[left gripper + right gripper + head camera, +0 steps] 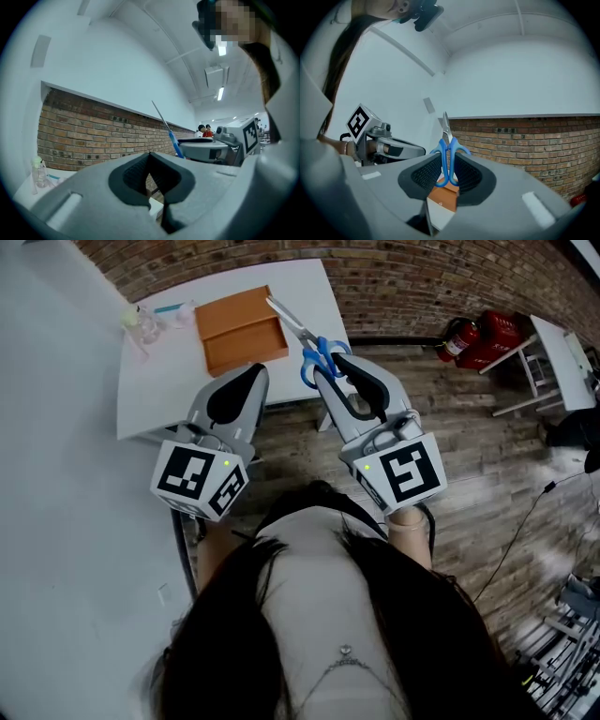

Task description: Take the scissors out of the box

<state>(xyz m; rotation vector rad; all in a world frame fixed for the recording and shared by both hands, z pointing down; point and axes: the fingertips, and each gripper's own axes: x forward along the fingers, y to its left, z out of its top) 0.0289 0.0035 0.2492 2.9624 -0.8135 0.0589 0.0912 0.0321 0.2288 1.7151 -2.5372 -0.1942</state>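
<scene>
The scissors [314, 351] have blue handles and steel blades, and hang in the air above the table's near edge. Their blades point back toward the open orange box [239, 329] on the white table [150, 381]. My right gripper [325, 369] is shut on the blue handles; the right gripper view shows the scissors [448, 154] upright between the pads, with the box [444, 199] below. My left gripper [255, 373] hovers beside it to the left, shut and holding nothing. The left gripper view shows its jaws [150, 157] closed, with the scissors [174, 143] to the right.
A clear plastic bottle [141, 324] and a blue pen [170, 307] lie at the table's back left. A brick wall runs behind. Red fire extinguishers [478, 338] and another white table [562, 352] stand to the right on the wooden floor.
</scene>
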